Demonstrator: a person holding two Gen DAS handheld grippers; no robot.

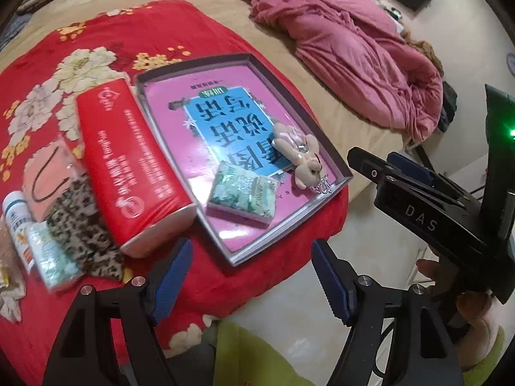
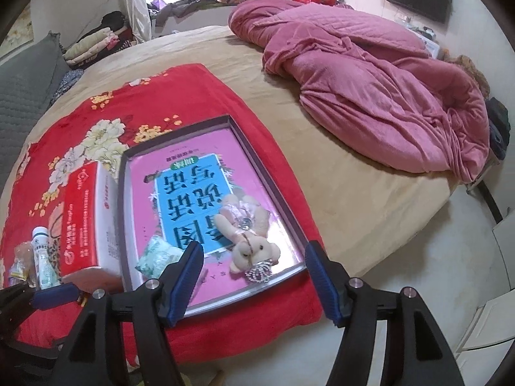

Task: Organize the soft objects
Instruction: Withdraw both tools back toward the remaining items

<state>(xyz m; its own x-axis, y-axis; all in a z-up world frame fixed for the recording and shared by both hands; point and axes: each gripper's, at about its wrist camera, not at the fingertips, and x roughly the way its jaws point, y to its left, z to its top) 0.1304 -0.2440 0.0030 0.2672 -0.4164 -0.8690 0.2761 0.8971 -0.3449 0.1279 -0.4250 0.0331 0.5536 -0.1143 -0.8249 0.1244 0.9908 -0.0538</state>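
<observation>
A shallow grey tray (image 1: 322,135) (image 2: 283,206) with a pink and blue book cover inside lies on a red floral blanket (image 1: 135,32) (image 2: 180,90). In it lie a small beige plush bear (image 1: 301,156) (image 2: 248,234) with a metal chain and a green tissue pack (image 1: 243,194) (image 2: 156,257). A red tissue box (image 1: 128,167) (image 2: 83,222) lies left of the tray. A leopard-print cloth (image 1: 80,222) and a second green tissue pack (image 1: 51,257) lie further left. My left gripper (image 1: 251,276) is open and empty near the tray's front edge. My right gripper (image 2: 254,280) is open and empty just before the bear; it also shows in the left wrist view (image 1: 389,164).
A white bottle (image 1: 17,222) (image 2: 40,241) and a pink pouch (image 1: 48,173) lie at the blanket's left. A crumpled pink duvet (image 1: 347,45) (image 2: 370,87) covers the far right of the beige bed (image 2: 354,199). Pale floor (image 1: 289,289) lies beyond the bed's edge.
</observation>
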